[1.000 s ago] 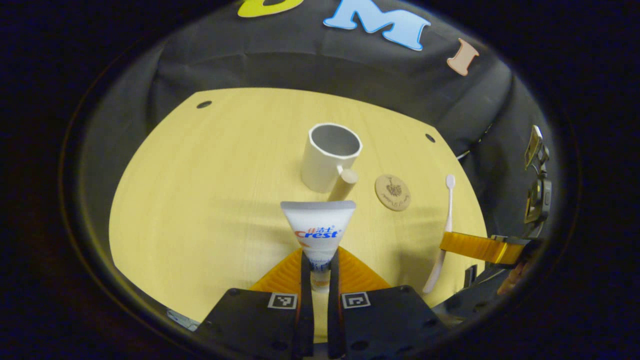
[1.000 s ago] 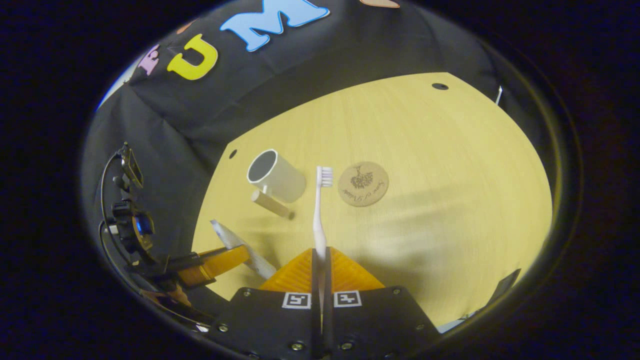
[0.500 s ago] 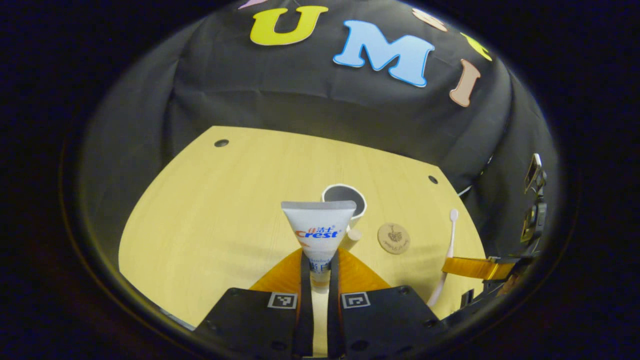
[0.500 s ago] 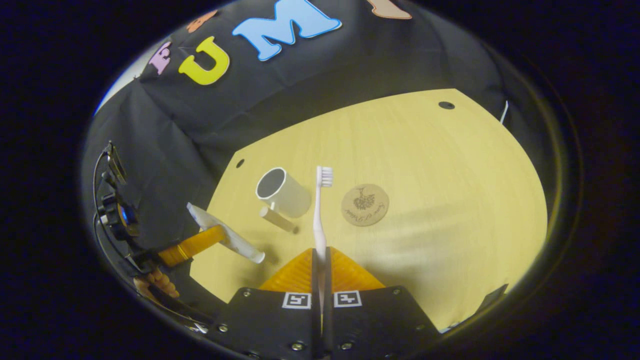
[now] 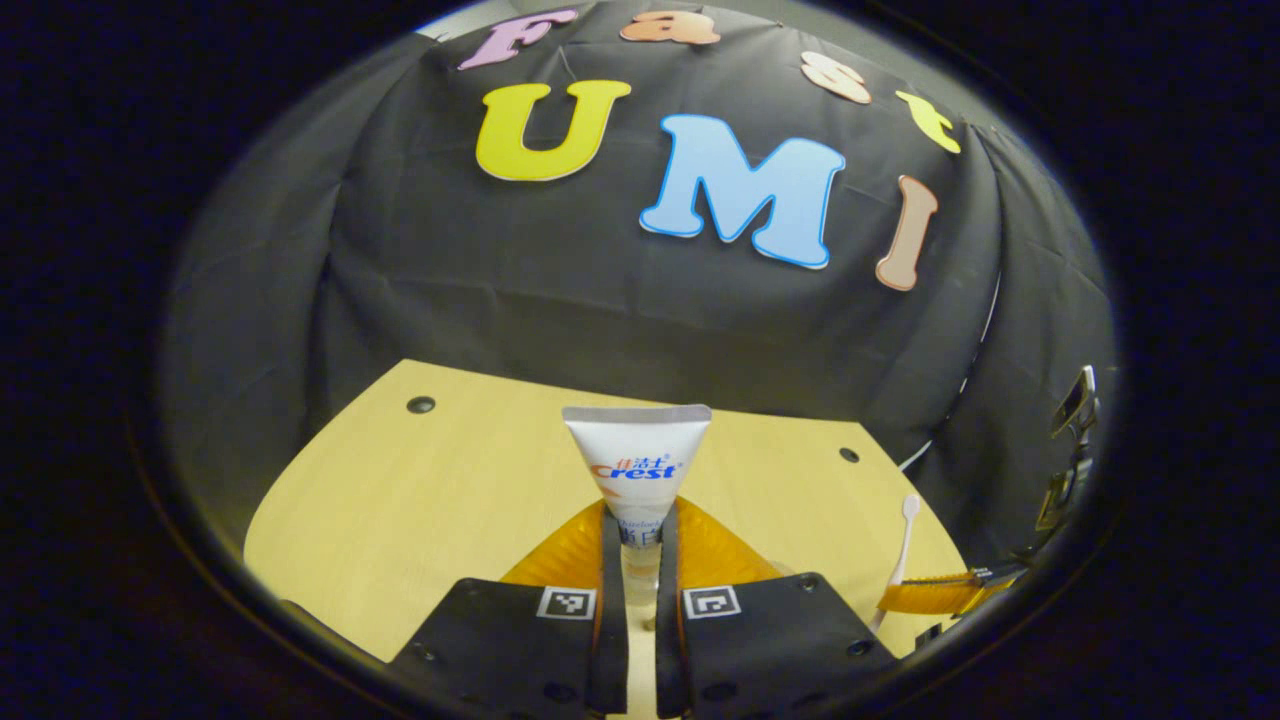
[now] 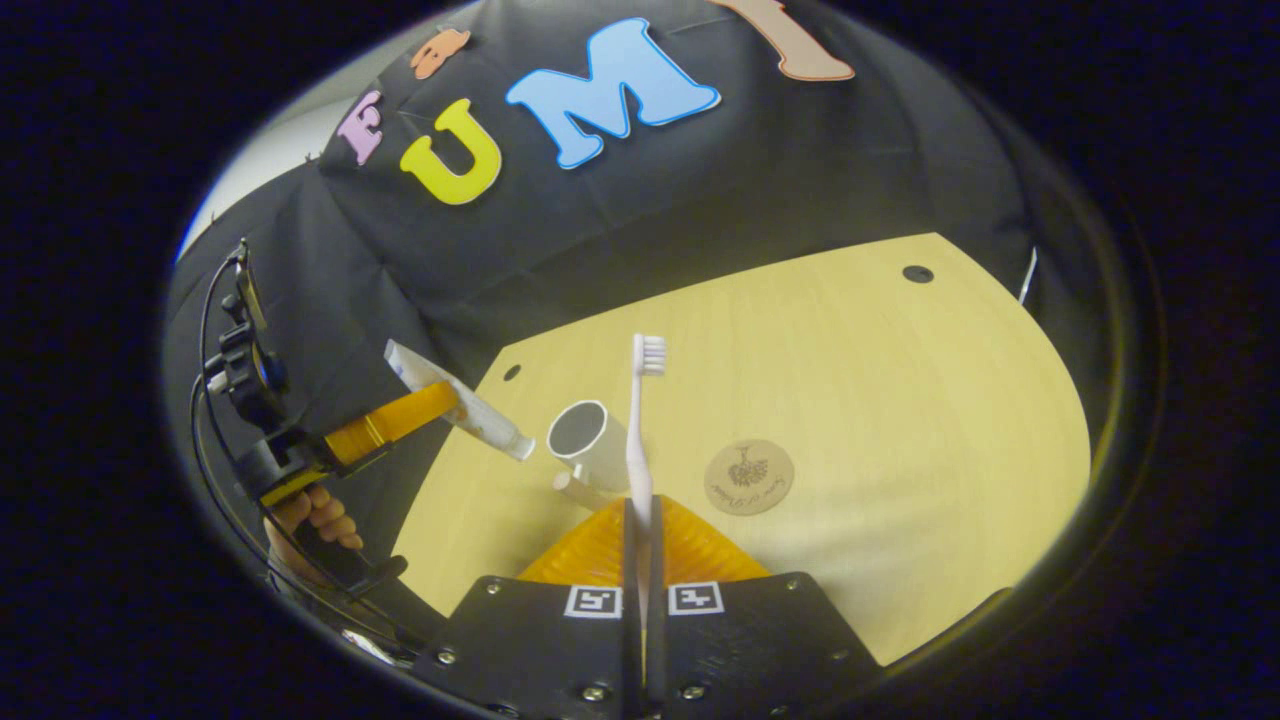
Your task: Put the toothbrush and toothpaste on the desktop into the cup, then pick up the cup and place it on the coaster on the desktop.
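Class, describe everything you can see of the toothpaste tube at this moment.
The toothpaste tube is white, soft-looking plastic with printed lettering and a flat crimped end. The left gripper is shut on its narrow cap end, holding it clear of the wooden desktop. In the right gripper view it slants, cap end down toward the cup, touching nothing else.

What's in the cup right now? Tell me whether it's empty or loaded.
Empty as far as shows: the cup stands upright, its visible inside bare; the toothpaste and toothbrush are held above the desktop.
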